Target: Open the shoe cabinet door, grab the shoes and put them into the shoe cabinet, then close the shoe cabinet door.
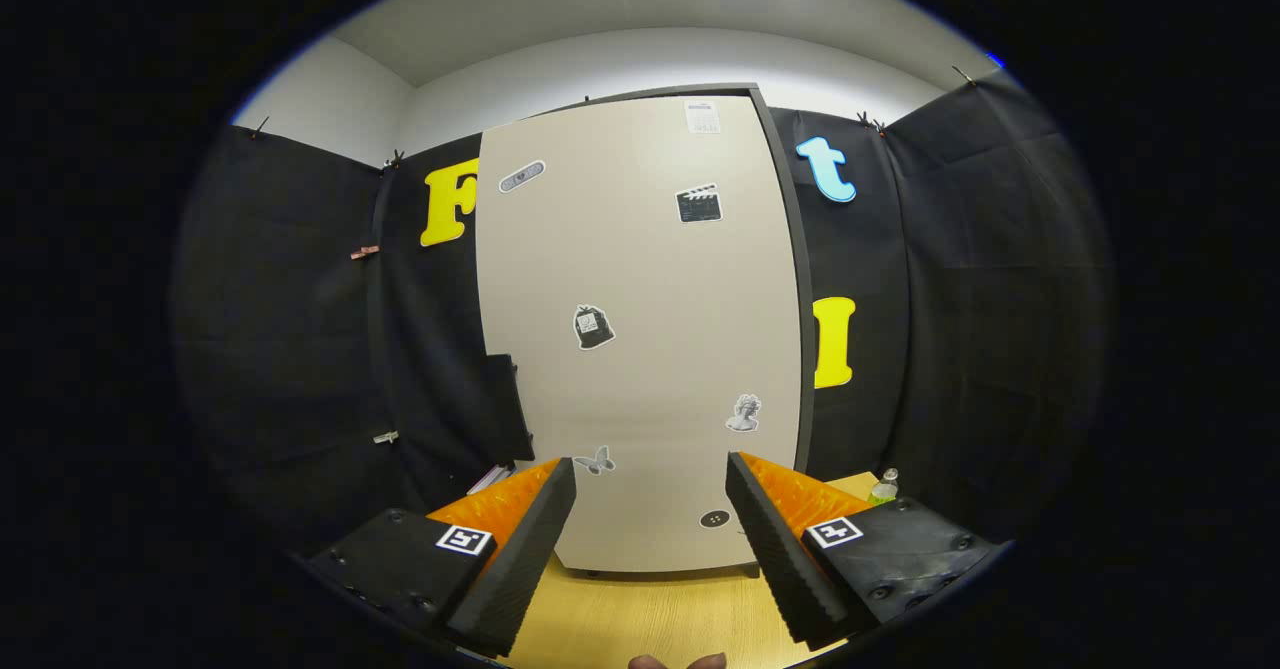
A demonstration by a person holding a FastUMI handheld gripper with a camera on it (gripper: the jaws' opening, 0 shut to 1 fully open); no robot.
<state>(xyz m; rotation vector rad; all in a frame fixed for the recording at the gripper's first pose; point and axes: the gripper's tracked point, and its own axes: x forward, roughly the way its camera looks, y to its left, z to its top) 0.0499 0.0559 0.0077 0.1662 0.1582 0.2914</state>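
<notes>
The cabinet point(640, 339) is standing straight ahead of the gripper point(650, 509), a little way beyond its fingers, on the wooden floor point(640, 619). Its door point(640, 249) is closed. The door looks flat, stiff and smooth, so it is probably going to swing, not bend. I think the best place to pull is the door's left edge, by the dark gap. The gripper is pointing level at the door with its fingers spread wide, holding nothing.
</notes>
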